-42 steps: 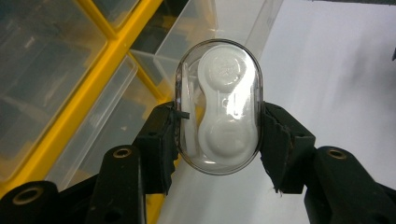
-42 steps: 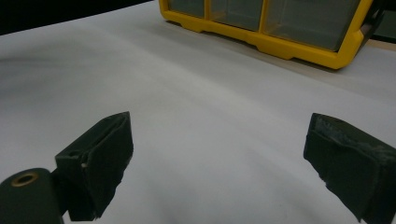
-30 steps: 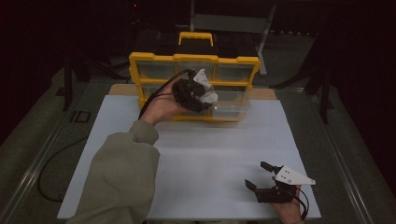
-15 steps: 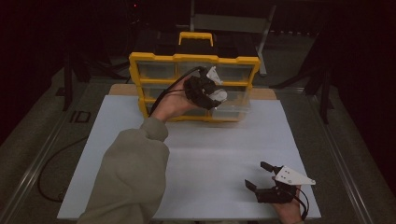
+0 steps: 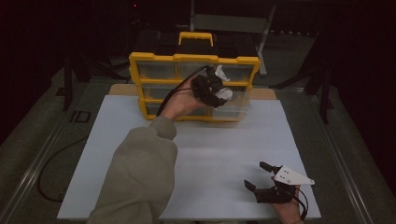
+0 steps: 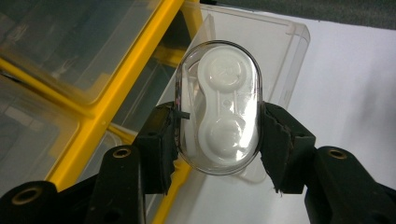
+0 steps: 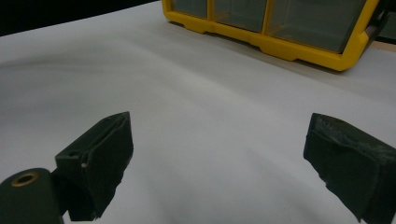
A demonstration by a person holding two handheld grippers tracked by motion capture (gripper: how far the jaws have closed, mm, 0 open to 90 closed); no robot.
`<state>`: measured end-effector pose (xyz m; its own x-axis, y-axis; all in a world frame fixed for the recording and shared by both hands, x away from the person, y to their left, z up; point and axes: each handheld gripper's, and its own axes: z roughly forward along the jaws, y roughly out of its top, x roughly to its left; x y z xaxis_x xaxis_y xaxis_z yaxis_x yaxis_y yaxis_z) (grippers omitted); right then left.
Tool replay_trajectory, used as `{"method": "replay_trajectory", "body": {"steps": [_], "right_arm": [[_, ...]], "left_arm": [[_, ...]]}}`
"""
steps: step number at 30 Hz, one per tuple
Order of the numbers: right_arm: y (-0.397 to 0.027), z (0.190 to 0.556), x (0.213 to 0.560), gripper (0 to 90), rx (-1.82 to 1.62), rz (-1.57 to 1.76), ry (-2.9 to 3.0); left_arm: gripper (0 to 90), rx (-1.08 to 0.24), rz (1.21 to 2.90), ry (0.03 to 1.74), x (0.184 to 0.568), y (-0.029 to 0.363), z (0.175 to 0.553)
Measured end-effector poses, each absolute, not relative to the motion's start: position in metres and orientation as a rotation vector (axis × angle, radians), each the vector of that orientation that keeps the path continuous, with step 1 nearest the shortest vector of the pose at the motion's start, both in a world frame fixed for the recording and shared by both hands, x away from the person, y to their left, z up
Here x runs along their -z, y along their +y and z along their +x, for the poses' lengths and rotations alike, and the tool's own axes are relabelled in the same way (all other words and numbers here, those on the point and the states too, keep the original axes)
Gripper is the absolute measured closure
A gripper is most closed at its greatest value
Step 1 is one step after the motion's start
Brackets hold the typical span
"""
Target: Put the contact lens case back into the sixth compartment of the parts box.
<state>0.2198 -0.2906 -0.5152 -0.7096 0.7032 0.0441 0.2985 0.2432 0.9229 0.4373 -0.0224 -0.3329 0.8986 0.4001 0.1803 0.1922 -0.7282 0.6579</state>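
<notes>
Clearly, our left gripper has its jaws clamped on a clear oval case with a white two-cup insert inside, pads pressing on its two long sides. We hold it in the air just in front of a pulled-out clear drawer of the yellow organiser. The case is smooth and rounded, and the pads bite only its lower half, so we judge it could squirt upward out of the grip if we squeeze harder or bump the drawer's rim. Letting go too soon would drop it onto the worktop beside the drawer instead of into it. The yellow frame lies close to the left jaw, and a knock there could twist the case askew.

Our right gripper rests well away from the organiser, jaws wide apart over the bare white worktop with nothing between them.

We cannot tell what lies in the drawer, since the case and jaws cover its floor. In the high view the dim light blurs the case against the left gripper, and the other drawers' contents are unreadable.
</notes>
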Motion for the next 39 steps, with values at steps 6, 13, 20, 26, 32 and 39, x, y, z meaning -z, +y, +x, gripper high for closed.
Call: {"method": "replay_trajectory", "body": {"steps": [6,13,20,26,32,39], "right_arm": [[-0.291,0.22,0.515,8.1,-1.462,0.92,2.142],[-0.291,0.221,0.515,8.1,-1.461,0.916,2.142],[-0.291,0.221,0.515,8.1,-1.457,0.918,2.143],[-0.291,0.22,0.515,8.1,-1.455,0.917,2.142],[-0.29,0.22,0.515,8.1,-1.452,0.913,2.146],[-0.29,0.22,0.516,8.1,-1.448,0.908,2.148]], "left_arm": [[49.4,-0.402,2.414,0.422,0.336,-0.031,0.44],[44.1,-0.401,2.402,0.443,0.337,-0.03,0.441],[11.5,-0.43,2.371,0.494,0.337,-0.026,0.437],[1.5,-0.419,2.369,0.502,0.336,-0.016,0.435],[1.1,-0.436,2.343,0.517,0.334,0.001,0.426],[0.8,-0.44,2.283,0.54,0.335,0.025,0.415]]}}
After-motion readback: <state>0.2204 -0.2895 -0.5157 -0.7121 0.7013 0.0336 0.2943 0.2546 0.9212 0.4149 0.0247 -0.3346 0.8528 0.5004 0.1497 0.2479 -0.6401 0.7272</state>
